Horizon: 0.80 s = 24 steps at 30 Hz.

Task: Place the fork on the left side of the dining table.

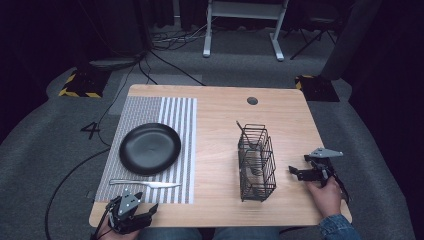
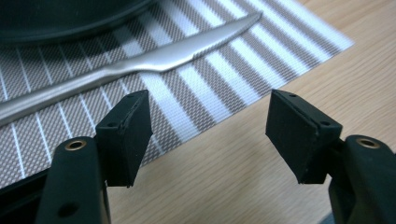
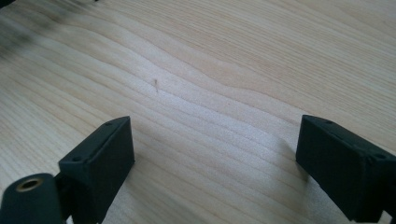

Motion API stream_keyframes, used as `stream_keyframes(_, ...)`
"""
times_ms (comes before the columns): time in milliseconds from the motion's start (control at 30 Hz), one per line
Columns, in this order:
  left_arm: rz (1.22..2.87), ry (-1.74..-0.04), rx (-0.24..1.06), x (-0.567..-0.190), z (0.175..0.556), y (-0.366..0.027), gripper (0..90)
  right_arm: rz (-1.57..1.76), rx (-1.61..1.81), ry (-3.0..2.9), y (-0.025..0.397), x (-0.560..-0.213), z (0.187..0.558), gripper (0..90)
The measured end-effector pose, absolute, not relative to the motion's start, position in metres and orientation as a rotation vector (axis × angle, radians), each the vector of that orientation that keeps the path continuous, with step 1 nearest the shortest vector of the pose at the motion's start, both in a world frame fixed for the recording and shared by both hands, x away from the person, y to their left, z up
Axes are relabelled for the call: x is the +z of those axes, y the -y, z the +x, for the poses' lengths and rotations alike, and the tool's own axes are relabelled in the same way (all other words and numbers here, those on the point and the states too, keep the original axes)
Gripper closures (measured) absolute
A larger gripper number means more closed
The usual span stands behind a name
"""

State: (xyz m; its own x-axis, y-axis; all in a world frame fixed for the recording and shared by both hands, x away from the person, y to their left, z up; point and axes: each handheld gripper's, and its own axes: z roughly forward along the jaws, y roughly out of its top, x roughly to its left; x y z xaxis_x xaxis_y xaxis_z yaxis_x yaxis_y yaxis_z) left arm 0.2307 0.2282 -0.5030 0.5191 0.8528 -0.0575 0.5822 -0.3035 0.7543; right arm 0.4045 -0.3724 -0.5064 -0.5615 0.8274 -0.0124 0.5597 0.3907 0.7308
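We take the knife (image 1: pixel 145 184) as our landmark: it lies flat on the striped placemat (image 1: pixel 177 112), w/ the black plate (image 1: pixel 150 148) just beyond it, apart. Our left gripper (image 1: pixel 134 212) sits near the knife on its table-edge side, jaws spread wide w/ nothing between; in the left gripper view the knife (image 2: pixel 140 65) runs across ahead of the pads, bare mat & wood between. Well off to the knife's right stands the wire rack (image 1: pixel 256 162). Farther right, our right gripper (image 1: pixel 298 172) hovers over bare wood, jaws likewise released, near the table (image 1: pixel 220 107) edge.
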Motion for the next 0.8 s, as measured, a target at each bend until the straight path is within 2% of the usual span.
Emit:
stream_keyframes(400,1.925,-1.05,0.431,-0.471,0.249,-0.206,31.3,1.206,0.981,-2.275,0.372,-0.506,0.405,11.5)
stream_keyframes(800,1.845,-1.04,0.398,-0.445,0.282,-0.193,31.5,1.207,0.979,-2.272,0.372,-0.507,0.405,11.5)
